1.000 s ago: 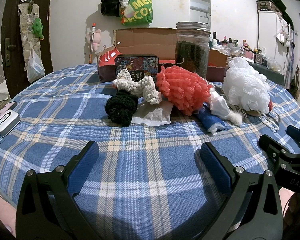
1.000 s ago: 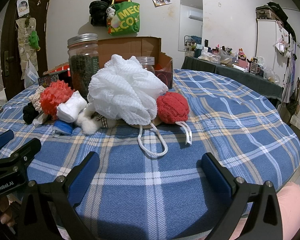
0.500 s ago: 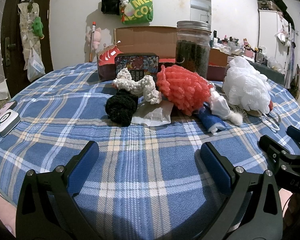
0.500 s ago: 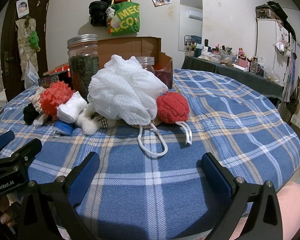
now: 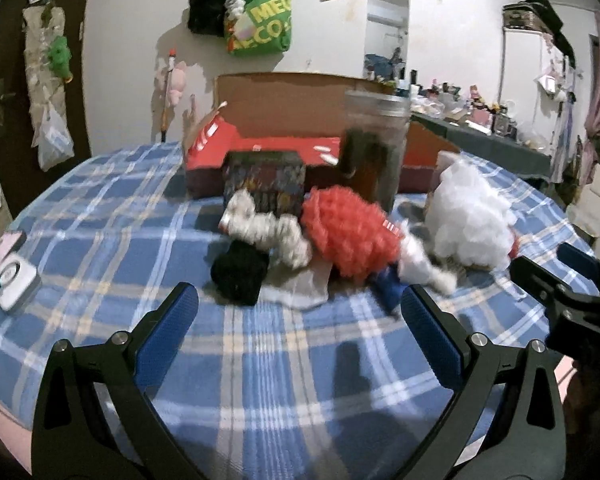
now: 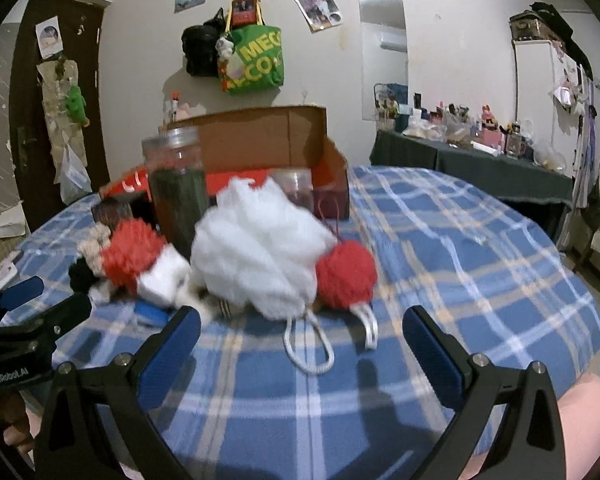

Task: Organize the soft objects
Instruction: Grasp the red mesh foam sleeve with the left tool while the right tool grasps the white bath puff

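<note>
A row of soft things lies across the plaid table: a black ball (image 5: 240,276), a cream knitted piece (image 5: 266,228), a coral ruffled puff (image 5: 350,232), a white mesh sponge (image 5: 470,216) (image 6: 260,248) and a red ball (image 6: 346,274). Small white (image 6: 166,276) and blue (image 5: 388,286) items sit between them. My left gripper (image 5: 300,320) hovers open above the cloth, short of the black ball and the puff. My right gripper (image 6: 302,338) is open too, with the sponge's cord loop (image 6: 308,346) just ahead between its fingers. Each gripper shows at the edge of the other's view.
Behind the soft things stand a glass jar (image 6: 178,192), a patterned tin (image 5: 264,182) and an open cardboard box (image 5: 300,120) with a red inside. A small white device (image 5: 14,280) lies at the table's left edge. A dark side table (image 6: 472,168) is far right.
Both grippers have risen and tipped downward, so the pile sits lower and nearer in view. The frames are blurred by this motion. Nothing has been gripped.
</note>
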### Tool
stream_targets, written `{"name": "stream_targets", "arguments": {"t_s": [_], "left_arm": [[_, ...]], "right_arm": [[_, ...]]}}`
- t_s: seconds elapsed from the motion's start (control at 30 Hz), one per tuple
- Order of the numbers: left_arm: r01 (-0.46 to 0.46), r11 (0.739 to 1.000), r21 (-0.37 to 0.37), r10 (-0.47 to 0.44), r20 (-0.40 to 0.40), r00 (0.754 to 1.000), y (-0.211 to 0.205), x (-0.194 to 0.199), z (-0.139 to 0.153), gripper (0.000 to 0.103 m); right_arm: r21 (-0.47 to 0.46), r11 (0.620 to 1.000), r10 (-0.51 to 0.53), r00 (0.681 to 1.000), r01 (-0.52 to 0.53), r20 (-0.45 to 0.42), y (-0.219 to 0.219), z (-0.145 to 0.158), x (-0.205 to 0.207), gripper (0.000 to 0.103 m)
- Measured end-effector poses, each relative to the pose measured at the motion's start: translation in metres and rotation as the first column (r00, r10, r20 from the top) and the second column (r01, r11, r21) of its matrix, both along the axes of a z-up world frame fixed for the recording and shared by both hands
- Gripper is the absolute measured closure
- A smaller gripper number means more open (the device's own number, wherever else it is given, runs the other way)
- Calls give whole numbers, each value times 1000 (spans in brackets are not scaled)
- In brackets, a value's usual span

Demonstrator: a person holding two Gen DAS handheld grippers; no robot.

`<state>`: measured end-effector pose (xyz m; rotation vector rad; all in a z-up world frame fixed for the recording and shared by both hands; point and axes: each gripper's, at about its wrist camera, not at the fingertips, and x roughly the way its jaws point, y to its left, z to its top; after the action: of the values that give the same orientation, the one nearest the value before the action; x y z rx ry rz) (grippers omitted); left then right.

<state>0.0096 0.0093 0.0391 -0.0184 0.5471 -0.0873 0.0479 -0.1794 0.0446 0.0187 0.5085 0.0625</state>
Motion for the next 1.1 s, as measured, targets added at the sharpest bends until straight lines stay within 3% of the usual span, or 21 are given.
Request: {"name": "stream_targets", "arguments": {"t_s": [0.23,0.57,0.83,0.93,1.03,1.1], "left_arm": [[65,998,12,-65,18,998,-3,5,26,0],[156,988,12,-155,-63,986,-12,46,30,0],[223,974,46,-217,-121,969,-26,70,25,3],[234,970,71,-221,-156,963,-33,76,19,14],[248,967,66,-230,-199,953,-35,82,11,34],[252,965,71,-233,-206,950,-36,82,8,43]], "right_arm": [[31,999,25,1000,-25,1,-10,16,20,0],[17,997,82,996,-81,-33,-14,27,51,0],[7,972,236,968,-237,-89,-19,29,77,0],[2,956,292,950,-293,-108,-17,26,84,0],[3,938,344,930,-347,-128,-12,21,92,0],[12,926,375,915,-378,-151,-9,18,98,6]]}}
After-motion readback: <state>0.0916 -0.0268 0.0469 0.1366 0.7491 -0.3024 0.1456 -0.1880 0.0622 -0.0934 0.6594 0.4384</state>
